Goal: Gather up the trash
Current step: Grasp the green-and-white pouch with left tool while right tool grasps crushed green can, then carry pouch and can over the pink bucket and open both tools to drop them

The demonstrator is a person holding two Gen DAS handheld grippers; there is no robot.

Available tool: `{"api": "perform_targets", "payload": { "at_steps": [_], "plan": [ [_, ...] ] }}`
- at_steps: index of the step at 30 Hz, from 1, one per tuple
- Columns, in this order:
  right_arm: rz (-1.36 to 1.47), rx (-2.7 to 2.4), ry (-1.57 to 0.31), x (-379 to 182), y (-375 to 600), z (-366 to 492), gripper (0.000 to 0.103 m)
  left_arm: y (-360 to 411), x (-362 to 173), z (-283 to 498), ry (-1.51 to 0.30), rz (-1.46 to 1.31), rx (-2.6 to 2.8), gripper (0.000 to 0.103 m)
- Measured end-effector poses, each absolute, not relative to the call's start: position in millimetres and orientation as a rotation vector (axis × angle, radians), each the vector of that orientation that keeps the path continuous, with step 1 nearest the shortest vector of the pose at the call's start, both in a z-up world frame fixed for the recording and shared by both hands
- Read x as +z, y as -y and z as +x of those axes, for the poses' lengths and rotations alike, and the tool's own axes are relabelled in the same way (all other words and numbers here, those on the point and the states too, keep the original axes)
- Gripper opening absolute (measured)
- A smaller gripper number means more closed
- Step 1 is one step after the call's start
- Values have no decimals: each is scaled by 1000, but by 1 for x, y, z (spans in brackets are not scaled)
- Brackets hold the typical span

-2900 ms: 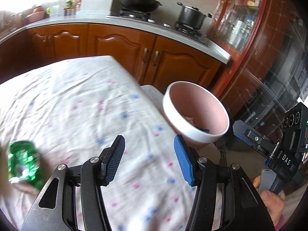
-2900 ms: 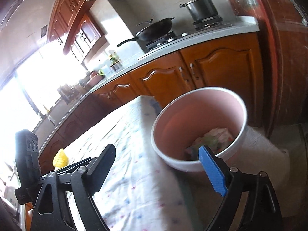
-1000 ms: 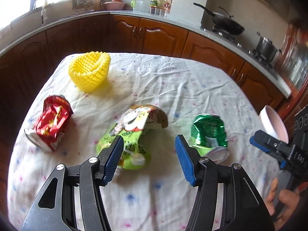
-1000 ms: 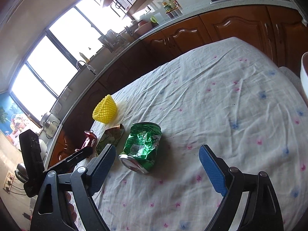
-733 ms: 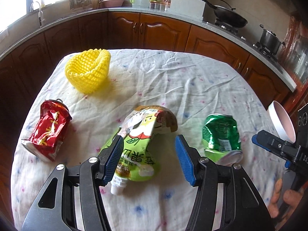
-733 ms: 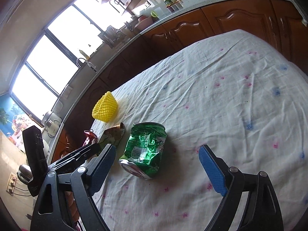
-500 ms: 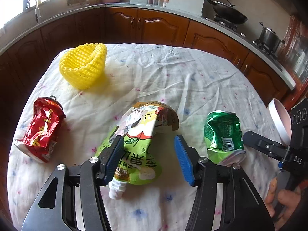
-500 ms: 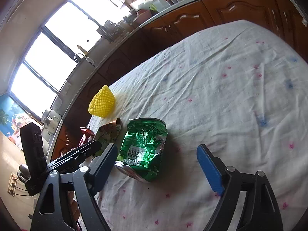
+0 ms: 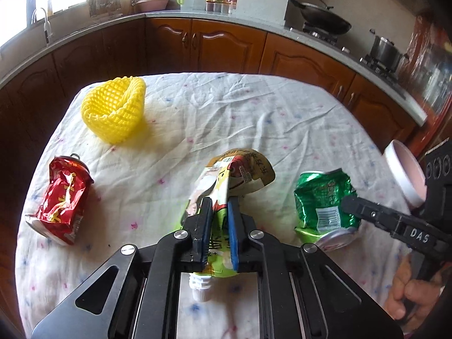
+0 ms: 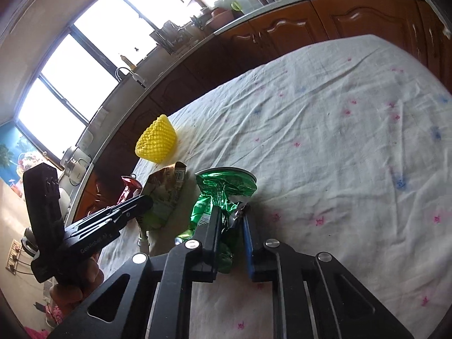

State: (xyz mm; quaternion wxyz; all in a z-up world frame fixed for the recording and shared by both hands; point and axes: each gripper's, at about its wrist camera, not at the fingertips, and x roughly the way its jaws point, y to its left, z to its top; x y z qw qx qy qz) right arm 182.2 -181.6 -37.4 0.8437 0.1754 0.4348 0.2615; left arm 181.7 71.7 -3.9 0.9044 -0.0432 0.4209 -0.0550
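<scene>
On the white flowered tablecloth, the left gripper is clenched on the green drink pouch; its print is not readable. Beside it, the right gripper, marked "DAS", squeezes the crushed green can. Near the left edge lie the red can and yellow foam net; the far half of the cloth has open room.

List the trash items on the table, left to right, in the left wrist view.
Red crushed can → yellow foam net → green pouch, pinched by the left gripper → green crushed can.
</scene>
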Motion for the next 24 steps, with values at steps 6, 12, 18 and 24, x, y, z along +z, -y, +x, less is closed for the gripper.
{"api": "perform_targets", "payload": {
  "at_steps": [6,12,18,24],
  "plan": [
    [394,534,-867,-24,203,166,13,-54,13,169,-838,-117,-174,8],
    [419,487,-799,-4,241,146,13,-20,26,160,-815,-105,-241,8],
    [440,425,-749,9,279,129,13,17,36,153,-799,-93,-315,8],
    [458,343,-709,15,321,112,13,54,41,151,-799,-86,-387,8]
  ]
}}
